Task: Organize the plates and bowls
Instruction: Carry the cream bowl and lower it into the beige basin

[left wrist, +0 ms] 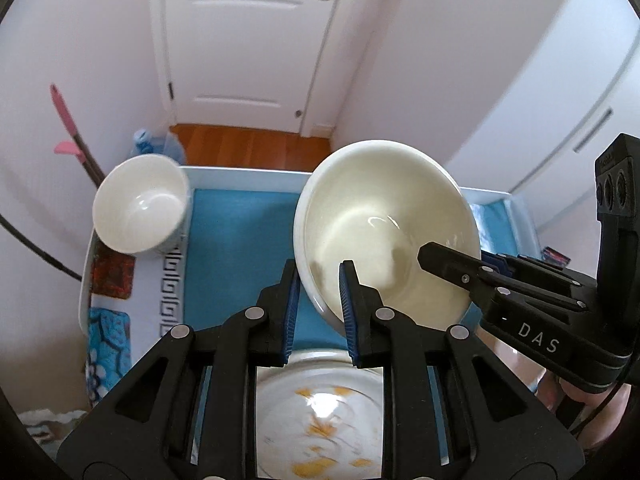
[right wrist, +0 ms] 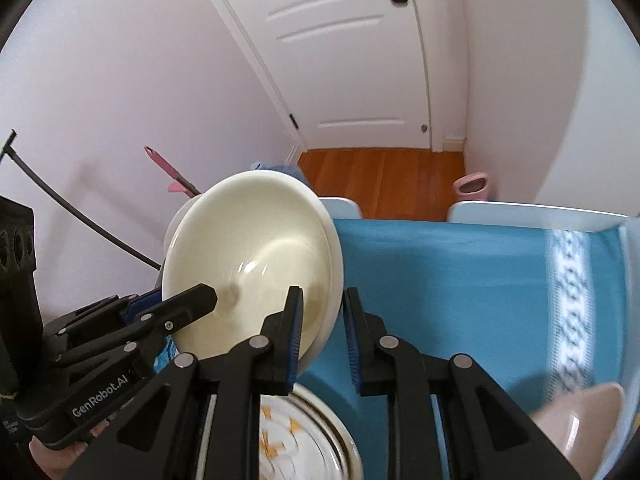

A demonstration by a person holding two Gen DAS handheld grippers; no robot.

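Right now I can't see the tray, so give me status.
Left gripper and right gripper both clamp cream bowl rim, lifted. Patterned plate below. White bowl clear.

Cream bowl (left wrist: 384, 216); white plate (left wrist: 320, 420), orange flecks; blue cloth (right wrist: 440, 280).

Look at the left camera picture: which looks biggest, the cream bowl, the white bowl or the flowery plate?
1. Cream bowl, though it is held nearest the camera.
2. Flowery plate, partly hidden, so its rank is unsure.
3. White bowl, which sits farther back.
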